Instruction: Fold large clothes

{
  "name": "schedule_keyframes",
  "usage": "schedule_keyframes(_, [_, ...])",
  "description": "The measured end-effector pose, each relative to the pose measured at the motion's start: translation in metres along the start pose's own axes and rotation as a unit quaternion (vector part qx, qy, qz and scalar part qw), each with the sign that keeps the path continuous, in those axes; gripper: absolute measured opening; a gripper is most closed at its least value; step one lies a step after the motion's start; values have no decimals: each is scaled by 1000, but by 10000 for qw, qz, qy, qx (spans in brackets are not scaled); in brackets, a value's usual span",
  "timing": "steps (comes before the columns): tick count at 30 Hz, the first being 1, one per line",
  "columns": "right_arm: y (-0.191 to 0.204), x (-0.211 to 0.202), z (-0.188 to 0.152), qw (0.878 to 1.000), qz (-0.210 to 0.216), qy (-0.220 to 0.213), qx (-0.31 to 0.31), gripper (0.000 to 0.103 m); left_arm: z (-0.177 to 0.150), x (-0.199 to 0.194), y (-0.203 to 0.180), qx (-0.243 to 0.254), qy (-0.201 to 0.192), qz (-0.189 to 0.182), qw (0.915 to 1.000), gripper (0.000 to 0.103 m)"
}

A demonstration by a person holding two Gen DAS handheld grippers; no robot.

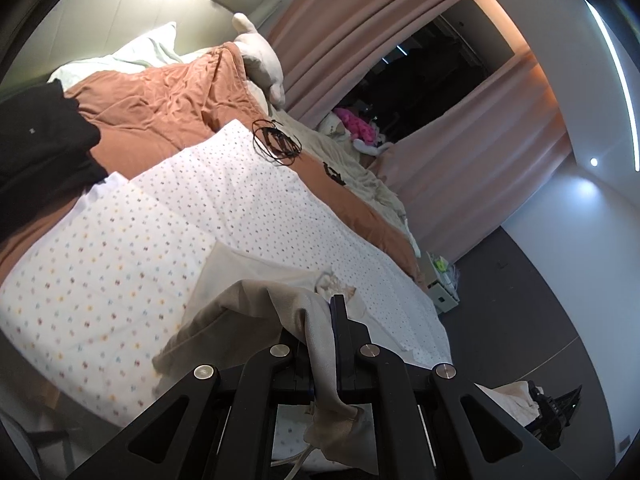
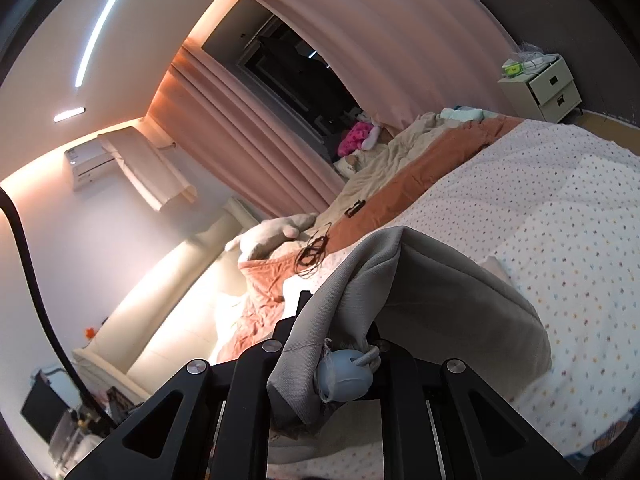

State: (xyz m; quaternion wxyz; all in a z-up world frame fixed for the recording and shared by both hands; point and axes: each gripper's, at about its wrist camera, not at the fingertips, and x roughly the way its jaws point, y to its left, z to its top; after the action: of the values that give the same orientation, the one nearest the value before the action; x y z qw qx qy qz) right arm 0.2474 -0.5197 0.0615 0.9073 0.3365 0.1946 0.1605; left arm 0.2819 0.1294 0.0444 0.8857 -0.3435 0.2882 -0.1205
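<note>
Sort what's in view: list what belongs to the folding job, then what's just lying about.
In the job:
beige garment
left gripper
right gripper
dotted sheet

Lying about:
black cable coil
pink plush toy
nightstand
orange duvet

bed (image 1: 120,208): wide, under a white dotted sheet, runs w/ the curtained window side
orange duvet (image 1: 160,100): spread over head end + far edge
beige blanket (image 2: 384,160): crumpled along far side
black cord (image 1: 276,142): coiled at sheet/duvet edge
black garment (image 1: 40,136): on duvet by my left
plush toy (image 1: 260,56): white, at head end
beige garment (image 2: 440,292): partly resting on sheet
</note>
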Motion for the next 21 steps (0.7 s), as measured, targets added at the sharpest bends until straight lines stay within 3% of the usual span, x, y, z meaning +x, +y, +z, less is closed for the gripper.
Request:
schedule_keyframes(12, [-19,78,33,9992,-373,137,-27,13,44,93,7,81,232,336,9991,6])
schedule_keyframes(21, [-51,139,39,9967,-732,349,1,13,56,173,33,56,595,652,9961,6])
